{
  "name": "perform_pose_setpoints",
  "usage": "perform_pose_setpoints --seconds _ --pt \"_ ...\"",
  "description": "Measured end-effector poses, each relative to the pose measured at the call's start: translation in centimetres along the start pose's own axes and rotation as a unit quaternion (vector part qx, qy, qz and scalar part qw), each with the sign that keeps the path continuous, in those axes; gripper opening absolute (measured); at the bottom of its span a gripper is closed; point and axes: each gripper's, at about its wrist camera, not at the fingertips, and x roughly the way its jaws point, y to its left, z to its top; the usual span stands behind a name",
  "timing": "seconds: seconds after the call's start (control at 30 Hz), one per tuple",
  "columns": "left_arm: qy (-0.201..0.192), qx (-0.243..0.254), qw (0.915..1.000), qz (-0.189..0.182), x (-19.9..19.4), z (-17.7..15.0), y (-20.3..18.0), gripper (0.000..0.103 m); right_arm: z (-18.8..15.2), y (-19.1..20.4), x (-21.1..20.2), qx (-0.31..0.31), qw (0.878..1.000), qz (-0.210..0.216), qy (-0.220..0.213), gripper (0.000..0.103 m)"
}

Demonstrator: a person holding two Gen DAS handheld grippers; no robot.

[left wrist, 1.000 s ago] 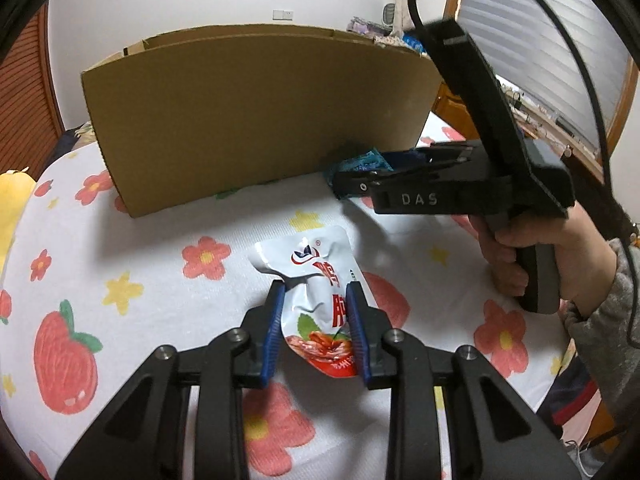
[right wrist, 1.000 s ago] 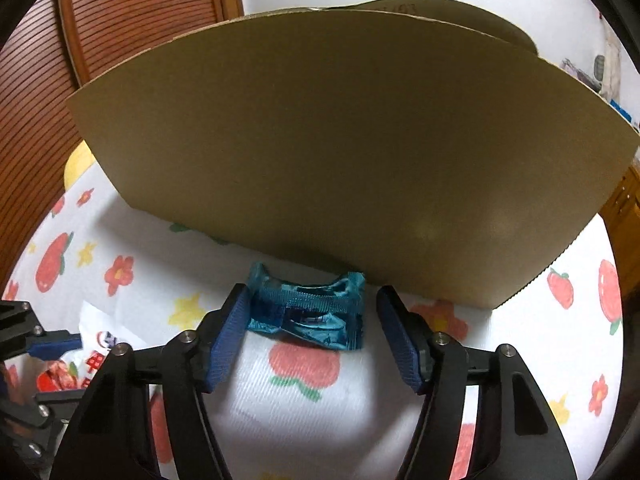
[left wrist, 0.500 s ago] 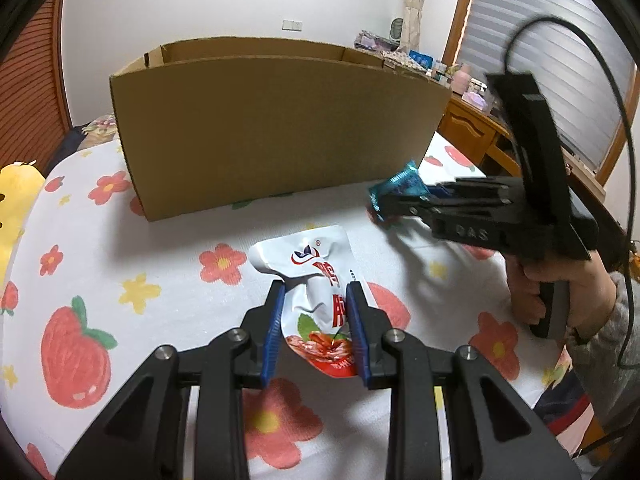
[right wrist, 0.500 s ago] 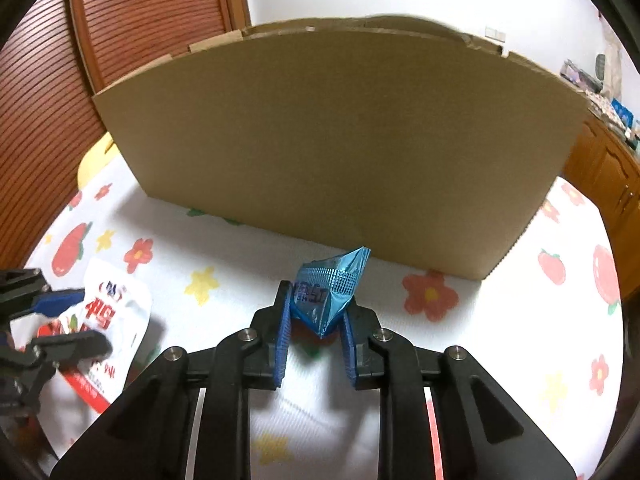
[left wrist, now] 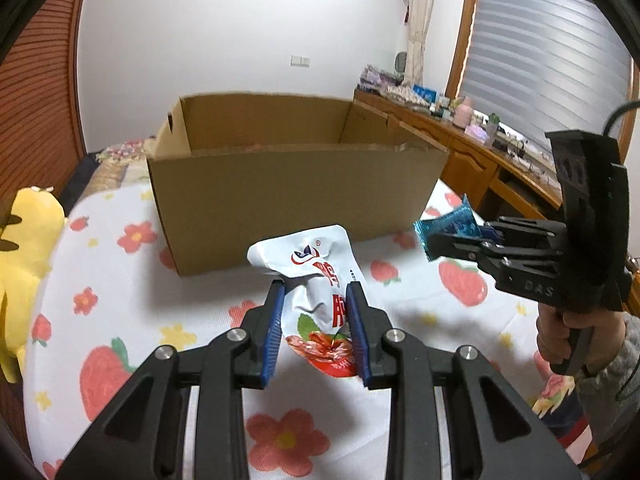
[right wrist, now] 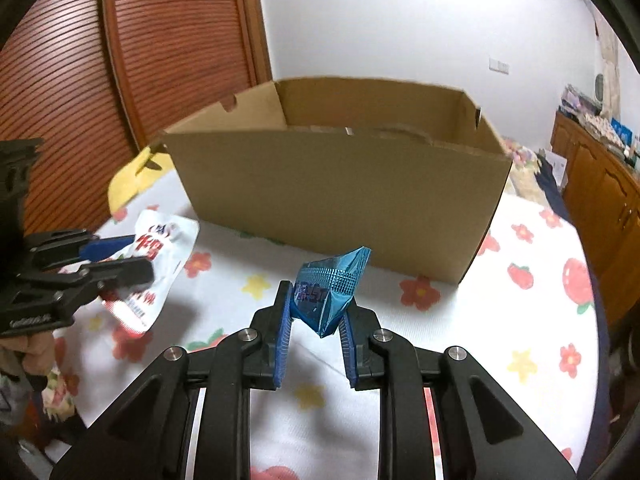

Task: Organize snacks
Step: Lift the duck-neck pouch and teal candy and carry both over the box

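Crinkled white pouch [left wrist: 320, 280] pinched in left gripper [left wrist: 316, 332], glossy blue foil packet [right wrist: 326, 292] in right gripper [right wrist: 314, 336], before matte cardboard box [left wrist: 296, 200].

White-and-red pouch [left wrist: 320, 300] and crumpled blue packet [right wrist: 328, 292], both before open box [left wrist: 296, 196]

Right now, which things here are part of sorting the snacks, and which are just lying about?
For the job:
- white pouch, shut in the left hand-held gripper
- blue packet, shut in the right hand-held gripper
- cardboard box, open on top

Lying about:
- yellow plush at the bed's edge
- clutter on the wooden desk
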Motion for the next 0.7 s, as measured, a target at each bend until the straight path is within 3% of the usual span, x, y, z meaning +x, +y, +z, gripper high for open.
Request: perform_pose_setpoints --seconds 0.4,0.7 --pt "-0.071 0.011 0.9974 0.01 -1.7 6.2 0.2 0.028 4.5 0.7 -2.8 -0.021 0.998 -0.001 -0.052 0.02" --pt "-0.083 0.014 0.9959 0.034 -0.4 9.9 1.6 0.029 8.0 0.7 -2.4 -0.029 0.997 -0.013 -0.067 0.02"
